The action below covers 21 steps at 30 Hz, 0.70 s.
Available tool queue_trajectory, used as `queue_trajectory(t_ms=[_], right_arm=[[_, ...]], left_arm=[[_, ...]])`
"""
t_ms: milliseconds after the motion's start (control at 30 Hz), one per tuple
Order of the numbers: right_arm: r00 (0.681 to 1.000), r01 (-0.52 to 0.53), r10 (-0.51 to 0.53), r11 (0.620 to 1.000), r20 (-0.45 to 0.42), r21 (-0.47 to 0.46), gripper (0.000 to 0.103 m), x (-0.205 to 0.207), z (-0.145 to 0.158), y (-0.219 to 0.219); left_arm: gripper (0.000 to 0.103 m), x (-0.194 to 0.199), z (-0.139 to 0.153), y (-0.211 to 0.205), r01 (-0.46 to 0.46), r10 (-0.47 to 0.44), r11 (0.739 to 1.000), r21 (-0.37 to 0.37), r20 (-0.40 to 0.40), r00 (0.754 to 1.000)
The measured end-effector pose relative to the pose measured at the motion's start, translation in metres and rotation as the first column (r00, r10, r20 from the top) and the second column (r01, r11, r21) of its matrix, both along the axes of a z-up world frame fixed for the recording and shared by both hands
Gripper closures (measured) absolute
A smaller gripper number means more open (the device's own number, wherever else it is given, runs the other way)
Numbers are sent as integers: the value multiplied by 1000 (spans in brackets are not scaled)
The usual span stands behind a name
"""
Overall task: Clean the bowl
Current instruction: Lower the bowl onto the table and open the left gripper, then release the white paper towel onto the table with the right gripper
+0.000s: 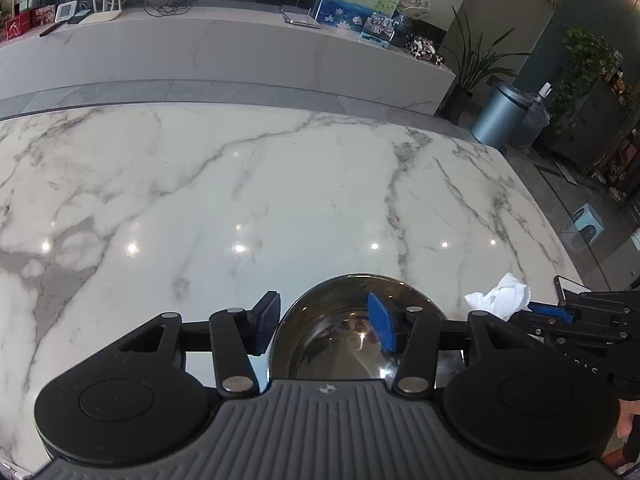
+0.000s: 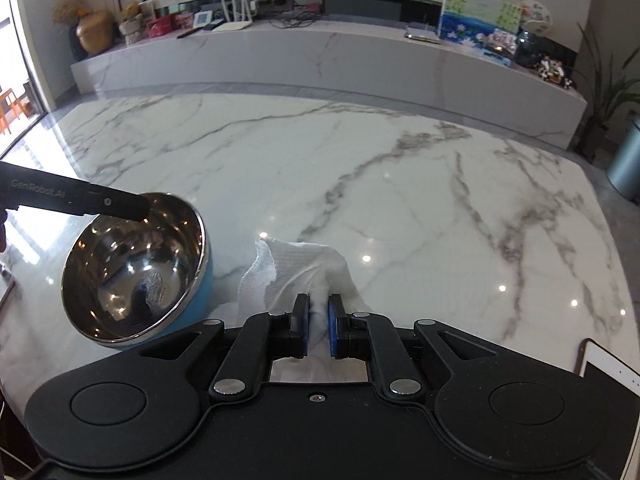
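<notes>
At about nine o'clock on the white marble surface (image 2: 400,184), the round steel bowl with a blue outer wall (image 2: 136,268) sits tilted, its mouth facing up and toward five o'clock, with no long axis to speak of. The left gripper (image 1: 326,322) has its fingers spread astride the near rim, so they should close firmly to steady it. At six o'clock the right gripper (image 2: 318,326) pinches a crumpled white paper towel (image 2: 296,272), best swept around the inner wall.
</notes>
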State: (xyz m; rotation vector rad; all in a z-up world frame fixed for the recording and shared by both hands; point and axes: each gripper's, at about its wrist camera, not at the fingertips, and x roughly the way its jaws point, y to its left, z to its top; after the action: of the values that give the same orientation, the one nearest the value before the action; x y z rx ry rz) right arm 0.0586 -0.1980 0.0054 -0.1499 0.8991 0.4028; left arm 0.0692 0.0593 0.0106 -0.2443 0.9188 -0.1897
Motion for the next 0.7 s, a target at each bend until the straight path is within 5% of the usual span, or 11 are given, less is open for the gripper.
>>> queue_trajectory(t_ms=[167, 433, 600, 700], right_arm=[[998, 65, -65, 998, 9, -8, 94, 0, -9, -5], [997, 82, -82, 996, -1, -39, 93, -1, -34, 1], [996, 83, -84, 995, -18, -61, 59, 3, -41, 3], [996, 83, -82, 993, 23, -85, 57, -1, -35, 4]], left_arm=[[31, -4, 10, -5, -12, 12, 1000, -21, 27, 1000], [30, -9, 9, -10, -19, 19, 1000, 0, 28, 999], [29, -17, 11, -15, -7, 4, 999, 54, 63, 998], [29, -23, 10, -16, -6, 1, 997, 77, 69, 998]])
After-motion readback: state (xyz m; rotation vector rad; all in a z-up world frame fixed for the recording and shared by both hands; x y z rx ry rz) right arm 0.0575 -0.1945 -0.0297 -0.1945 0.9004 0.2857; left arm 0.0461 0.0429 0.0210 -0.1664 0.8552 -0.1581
